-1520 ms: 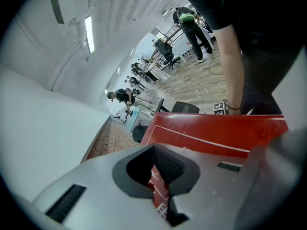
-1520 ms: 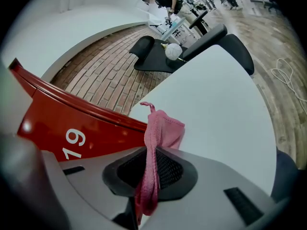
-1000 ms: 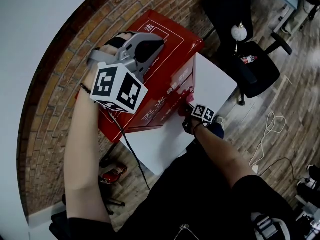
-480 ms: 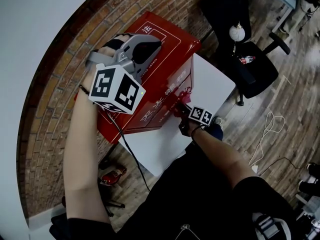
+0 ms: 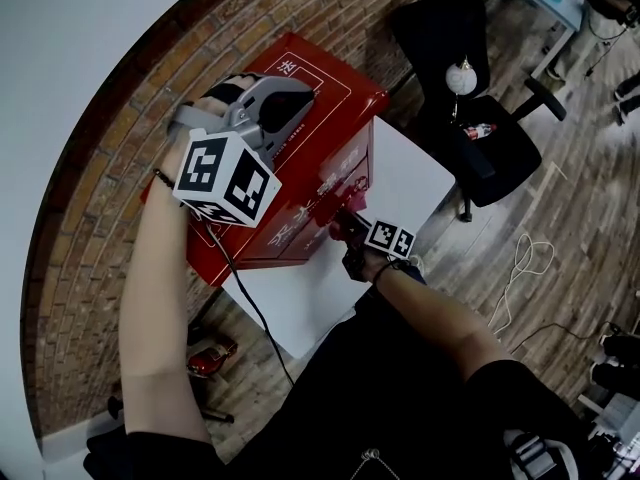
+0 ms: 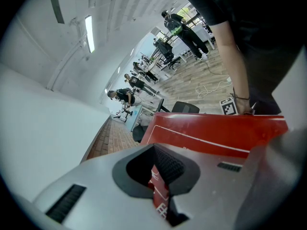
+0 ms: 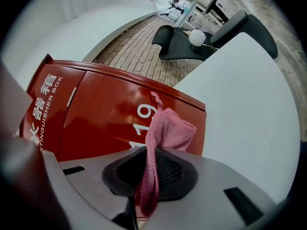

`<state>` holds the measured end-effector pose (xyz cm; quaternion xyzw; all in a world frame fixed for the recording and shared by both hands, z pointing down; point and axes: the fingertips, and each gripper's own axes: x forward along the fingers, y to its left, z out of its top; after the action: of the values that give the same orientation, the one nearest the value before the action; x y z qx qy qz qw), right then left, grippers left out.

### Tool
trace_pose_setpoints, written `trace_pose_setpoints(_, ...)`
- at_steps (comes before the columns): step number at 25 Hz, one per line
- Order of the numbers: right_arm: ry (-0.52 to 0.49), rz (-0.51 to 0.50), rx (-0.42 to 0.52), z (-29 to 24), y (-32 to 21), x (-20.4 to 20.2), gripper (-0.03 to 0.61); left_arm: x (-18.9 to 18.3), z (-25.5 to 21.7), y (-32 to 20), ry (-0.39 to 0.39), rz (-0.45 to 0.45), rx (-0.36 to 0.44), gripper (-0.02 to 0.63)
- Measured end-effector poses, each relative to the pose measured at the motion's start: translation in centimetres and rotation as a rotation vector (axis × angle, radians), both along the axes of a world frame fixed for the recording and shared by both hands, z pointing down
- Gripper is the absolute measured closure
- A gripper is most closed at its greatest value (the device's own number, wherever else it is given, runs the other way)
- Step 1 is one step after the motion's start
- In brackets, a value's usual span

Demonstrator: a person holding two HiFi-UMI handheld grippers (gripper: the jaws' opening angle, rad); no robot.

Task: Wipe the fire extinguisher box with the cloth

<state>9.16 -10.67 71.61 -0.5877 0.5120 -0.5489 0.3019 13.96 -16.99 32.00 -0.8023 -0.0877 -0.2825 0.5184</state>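
Both tools shut: right tool w/ pink cloth clamped just slid along box front, so wipe's underway; I've kept left tool empty, parked on top.

Your head view looks steeply down; both gripper views sit close, looking along their jaws, and all three share the red box

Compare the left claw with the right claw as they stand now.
The left claw is shut with nothing in it; the right claw is shut on the pink cloth. The left claw is over the top of the red fire extinguisher box; the right claw is at its front face. Both are shut and face the box.
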Motion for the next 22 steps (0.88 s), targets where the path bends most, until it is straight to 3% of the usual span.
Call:
trace_pose_setpoints(17, -0.002, -0.136, 0.022, -4.6, -0.2, 0.0, 0.517, 0.0, 0.0, 0.4, 0.003, 0.025, 0.001, 0.589)
trace_pose_setpoints(22, -0.008, -0.139, 0.048, -6.1, -0.4, -0.2, 0.517, 0.2, -0.1, -0.1, 0.006, -0.010, 0.010, 0.589)
